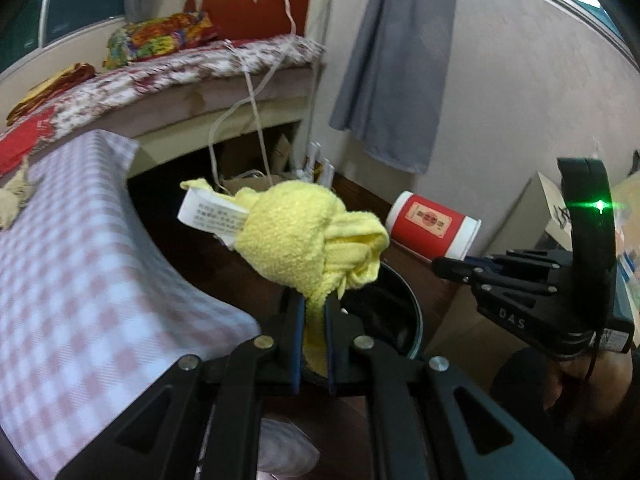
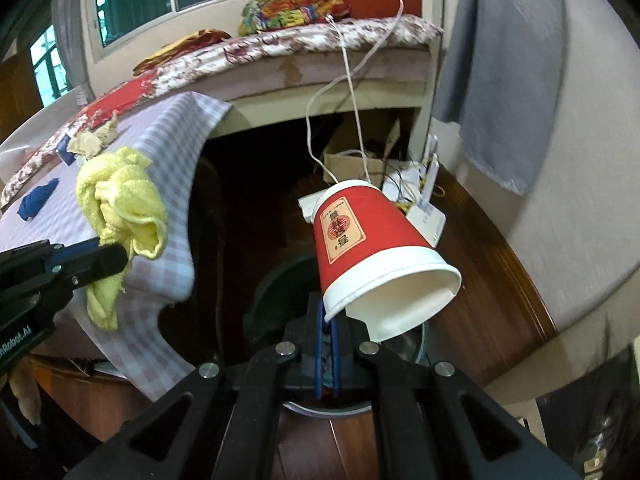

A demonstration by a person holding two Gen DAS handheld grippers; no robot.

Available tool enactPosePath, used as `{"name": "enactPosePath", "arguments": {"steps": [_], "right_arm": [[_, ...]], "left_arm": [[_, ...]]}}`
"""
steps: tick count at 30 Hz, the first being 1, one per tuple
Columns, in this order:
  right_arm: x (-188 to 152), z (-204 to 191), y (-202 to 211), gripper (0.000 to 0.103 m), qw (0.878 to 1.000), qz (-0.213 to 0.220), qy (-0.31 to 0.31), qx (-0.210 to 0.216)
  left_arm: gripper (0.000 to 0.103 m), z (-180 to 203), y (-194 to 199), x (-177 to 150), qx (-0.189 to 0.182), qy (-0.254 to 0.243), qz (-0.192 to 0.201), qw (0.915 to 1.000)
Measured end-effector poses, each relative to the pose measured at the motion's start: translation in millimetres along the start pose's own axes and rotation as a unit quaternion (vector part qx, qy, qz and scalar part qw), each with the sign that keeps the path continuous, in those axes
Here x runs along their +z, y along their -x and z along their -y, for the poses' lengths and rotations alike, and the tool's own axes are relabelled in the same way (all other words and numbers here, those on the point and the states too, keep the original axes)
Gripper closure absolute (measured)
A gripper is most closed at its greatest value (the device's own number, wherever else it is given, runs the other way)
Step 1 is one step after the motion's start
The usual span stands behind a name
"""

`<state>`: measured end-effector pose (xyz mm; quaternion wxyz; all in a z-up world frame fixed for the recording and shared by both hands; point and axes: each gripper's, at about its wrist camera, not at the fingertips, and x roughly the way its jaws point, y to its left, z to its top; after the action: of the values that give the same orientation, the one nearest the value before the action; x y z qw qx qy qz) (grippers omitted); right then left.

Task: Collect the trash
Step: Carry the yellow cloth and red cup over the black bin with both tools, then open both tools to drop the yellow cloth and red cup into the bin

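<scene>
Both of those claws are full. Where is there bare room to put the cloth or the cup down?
The checked tablecloth is bare along its near edge and corner. Farther back it is crowded by a blue scrap and beige crumpled bits. Below the yellow cloth and paper cup, the dark bin stands open.

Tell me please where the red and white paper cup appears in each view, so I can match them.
Left wrist view: red and white paper cup at right of centre, held by the right gripper.
Right wrist view: cup at centre.
Shared landmark: knotted yellow cloth.
</scene>
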<state>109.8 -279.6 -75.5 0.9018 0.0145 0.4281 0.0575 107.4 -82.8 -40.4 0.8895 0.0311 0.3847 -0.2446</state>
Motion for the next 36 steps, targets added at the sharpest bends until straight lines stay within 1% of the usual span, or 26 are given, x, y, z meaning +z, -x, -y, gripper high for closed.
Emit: {"name": "enactPosePath", "arguments": {"steps": [5, 9, 14, 19, 23, 26, 28, 29, 30, 31, 32, 33, 34, 36], "right_arm": [[-10.2, 14.1, -7.0, 0.099, 1.000, -0.016, -0.007, -0.001], [-19.7, 24.0, -18.1, 0.099, 0.999, -0.036, -0.006, 0.009], [-35.3, 26.1, -39.8, 0.099, 0.997, -0.075, 0.013, 0.020], [-49.5, 29.6, -64.6, 0.099, 0.993, -0.112, 0.027, 0.032], [-52.9, 26.0, -85.3, 0.099, 0.988, -0.137, 0.051, 0.043], [-53.0, 24.1, -99.8, 0.099, 0.985, -0.154, 0.065, 0.054], [-52.6, 22.6, -108.2, 0.099, 0.982, -0.163, 0.080, 0.053], [-52.7, 22.4, -111.6, 0.098, 0.981, -0.165, 0.088, 0.052], [-53.7, 23.9, -116.4, 0.096, 0.980, -0.171, 0.093, 0.044], [-53.9, 26.7, -121.4, 0.072, 0.979, -0.179, 0.092, 0.024], [-54.7, 32.7, -124.0, 0.029, 0.980, -0.181, 0.085, 0.005], [-55.2, 37.4, -124.1, 0.016, 0.981, -0.178, 0.077, -0.003], [-54.7, 41.6, -124.5, 0.011, 0.981, -0.180, 0.072, -0.012], [-56.8, 49.1, -125.3, 0.011, 0.978, -0.193, 0.067, -0.031]], "left_arm": [[0.093, 14.9, -22.6, -5.3, -0.017, -0.009, -0.028, 0.9994], [0.093, 20.2, -46.7, -9.8, -0.028, -0.012, -0.058, 0.9978], [0.093, 16.2, -84.1, -21.1, -0.040, -0.003, -0.102, 0.9940], [0.093, 19.0, -112.9, -28.1, -0.048, -0.010, -0.136, 0.9895], [0.093, 16.5, -130.5, -30.1, -0.053, -0.003, -0.160, 0.9857], [0.093, 17.0, -141.8, -33.4, -0.050, -0.004, -0.174, 0.9834], [0.090, 19.0, -147.3, -33.1, -0.062, -0.007, -0.187, 0.9804], [0.088, 18.6, -149.4, -33.7, -0.066, -0.007, -0.192, 0.9791], [0.077, 18.5, -152.7, -34.1, -0.062, -0.009, -0.194, 0.9790], [0.065, 19.4, -154.6, -34.8, -0.051, -0.013, -0.197, 0.9791], [0.034, 19.5, -155.3, -35.4, -0.036, -0.015, -0.199, 0.9793], [0.017, 19.5, -153.5, -36.1, -0.015, -0.016, -0.193, 0.9810], [0.014, 18.8, -151.4, -36.5, -0.005, -0.016, -0.185, 0.9827], [0.007, 16.8, -148.5, -37.6, 0.002, -0.007, -0.182, 0.9832]]}}
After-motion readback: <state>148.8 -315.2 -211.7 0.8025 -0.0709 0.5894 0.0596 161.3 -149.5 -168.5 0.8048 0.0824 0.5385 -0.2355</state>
